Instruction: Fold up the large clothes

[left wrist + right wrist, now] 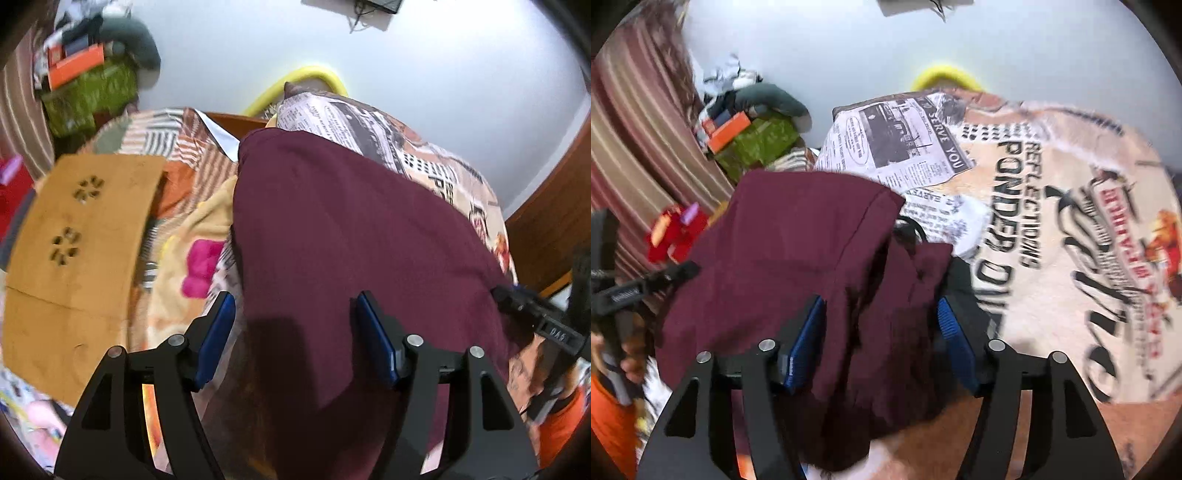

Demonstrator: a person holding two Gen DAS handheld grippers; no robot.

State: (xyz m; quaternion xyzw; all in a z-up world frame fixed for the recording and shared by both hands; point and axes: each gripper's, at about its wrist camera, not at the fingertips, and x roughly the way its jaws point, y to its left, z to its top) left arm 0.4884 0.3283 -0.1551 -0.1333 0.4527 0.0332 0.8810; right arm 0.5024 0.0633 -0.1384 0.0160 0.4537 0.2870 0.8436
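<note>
Maroon garment (351,240) lies folded on the printed bedspread (1052,221), mid-frame. Both left gripper (295,332) and right gripper (882,336) have fingers spread, pinching nothing. I'd re-grab near the edge, both corners evenly, to keep the next fold square.

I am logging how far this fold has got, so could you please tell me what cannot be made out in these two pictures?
- Left wrist view: the near hem of the maroon cloth garment is hidden behind the left claw.
- Right wrist view: the black item beside the garment is mostly covered by cloth and the right claw; unidentifiable.
- Both views: motion blur; the garment type is unclear.
</note>
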